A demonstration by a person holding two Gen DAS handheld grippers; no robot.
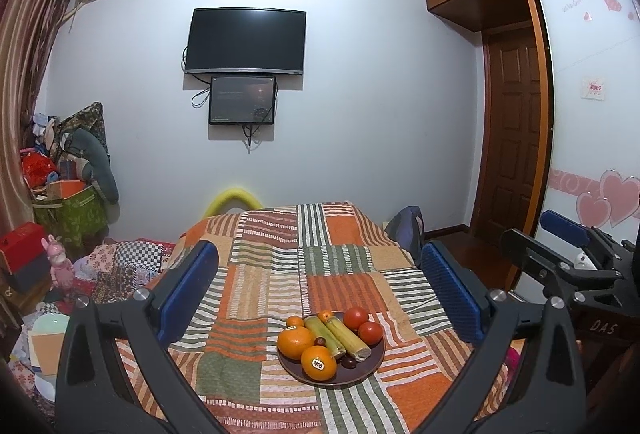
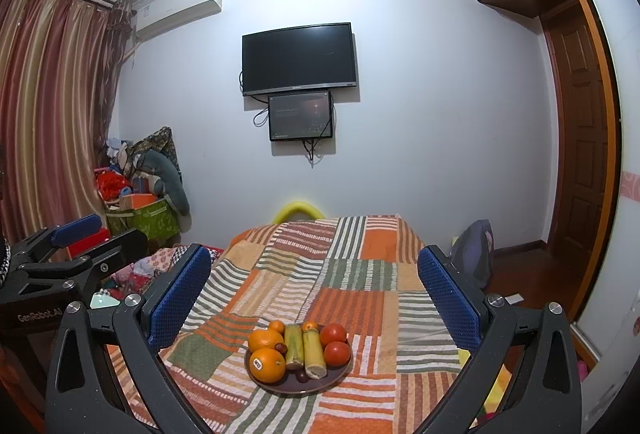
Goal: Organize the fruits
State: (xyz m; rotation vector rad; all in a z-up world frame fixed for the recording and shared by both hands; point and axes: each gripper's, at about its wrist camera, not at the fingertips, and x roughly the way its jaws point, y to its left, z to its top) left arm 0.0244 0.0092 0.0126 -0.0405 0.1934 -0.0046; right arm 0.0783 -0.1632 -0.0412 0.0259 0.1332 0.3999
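Note:
A dark round plate (image 1: 362, 373) (image 2: 336, 376) rests on a patchwork bedspread (image 1: 280, 274) (image 2: 352, 270). On it lie two big oranges (image 1: 319, 363) (image 2: 267, 365), two small tangerines (image 1: 295, 322), two red tomatoes (image 1: 356, 318) (image 2: 333, 335), two green-yellow sugarcane pieces (image 1: 348, 336) (image 2: 313, 352) and small dark fruits (image 1: 349, 363). My left gripper (image 1: 318, 286) hovers open above and before the plate, nothing between its blue pads (image 1: 188, 290). My right gripper (image 2: 314, 290) is likewise open and empty. Each gripper shows at the edge of the other's view, the right one (image 1: 576, 258) and the left one (image 2: 76, 246).
A television (image 1: 246, 42) and a smaller screen hang on the far wall. Boxes, bags and toys (image 1: 68, 186) pile up at the left under curtains (image 2: 48, 106). A wooden door (image 1: 516, 146) and wardrobe stand at the right. A dark bag (image 2: 474, 246) leans by the bed.

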